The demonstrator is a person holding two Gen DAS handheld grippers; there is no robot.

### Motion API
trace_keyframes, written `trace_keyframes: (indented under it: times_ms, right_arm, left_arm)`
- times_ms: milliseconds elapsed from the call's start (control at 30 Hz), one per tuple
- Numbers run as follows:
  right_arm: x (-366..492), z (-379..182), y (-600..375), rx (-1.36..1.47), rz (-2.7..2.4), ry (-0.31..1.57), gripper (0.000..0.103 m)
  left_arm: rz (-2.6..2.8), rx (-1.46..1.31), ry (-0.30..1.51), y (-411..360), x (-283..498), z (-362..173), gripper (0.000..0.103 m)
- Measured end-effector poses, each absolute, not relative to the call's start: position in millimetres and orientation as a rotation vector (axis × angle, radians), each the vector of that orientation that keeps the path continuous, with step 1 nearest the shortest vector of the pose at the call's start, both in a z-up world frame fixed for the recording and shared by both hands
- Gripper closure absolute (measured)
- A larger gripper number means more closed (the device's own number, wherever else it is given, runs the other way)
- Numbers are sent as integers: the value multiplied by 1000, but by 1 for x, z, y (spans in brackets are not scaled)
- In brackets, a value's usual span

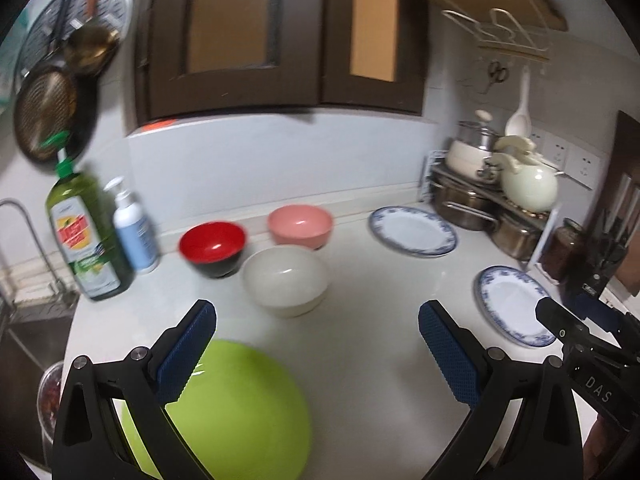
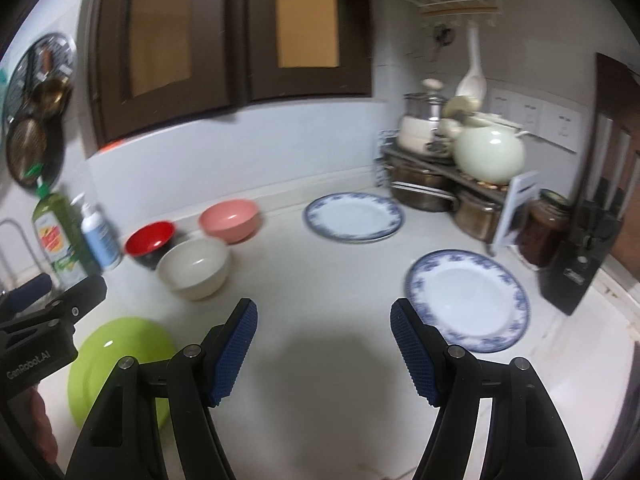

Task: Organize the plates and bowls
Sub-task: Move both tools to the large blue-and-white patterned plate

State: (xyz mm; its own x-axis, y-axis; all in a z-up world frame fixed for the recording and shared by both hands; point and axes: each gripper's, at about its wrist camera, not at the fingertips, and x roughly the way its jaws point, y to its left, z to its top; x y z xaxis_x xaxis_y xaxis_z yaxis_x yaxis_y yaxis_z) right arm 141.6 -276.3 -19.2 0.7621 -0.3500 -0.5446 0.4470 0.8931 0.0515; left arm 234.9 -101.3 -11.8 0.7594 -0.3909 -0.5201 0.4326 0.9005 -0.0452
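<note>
Left wrist view: my left gripper hangs above the white surface, jaws spread wide with nothing between them. A lime-green plate lies near, under the left finger. Beyond it sits the white bowl, with the red bowl far left of it and the pink bowl behind. Two blue-rimmed plates lie apart on the right: the far plate and the near plate.

Right wrist view: my right gripper has its jaws spread too, empty, over bare surface. The near plate lies just past the right finger, the far plate beyond it. The bowls cluster at the left: white bowl, red bowl, pink bowl. The green plate lies near left, below the left gripper.
</note>
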Motion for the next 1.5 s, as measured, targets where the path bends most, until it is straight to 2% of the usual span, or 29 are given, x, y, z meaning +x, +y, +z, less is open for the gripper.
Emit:
trace_keyframes:
  times_ms: [767,1500]
  right_arm:
    - [102,-15,-426,262,-681,506,33]
    - [114,-87,-535,409,-804,628,33]
  left_arm:
    - [-657,191,514,-274,238,-1,0]
    - [-732,342,624,-398,272,-69,1]
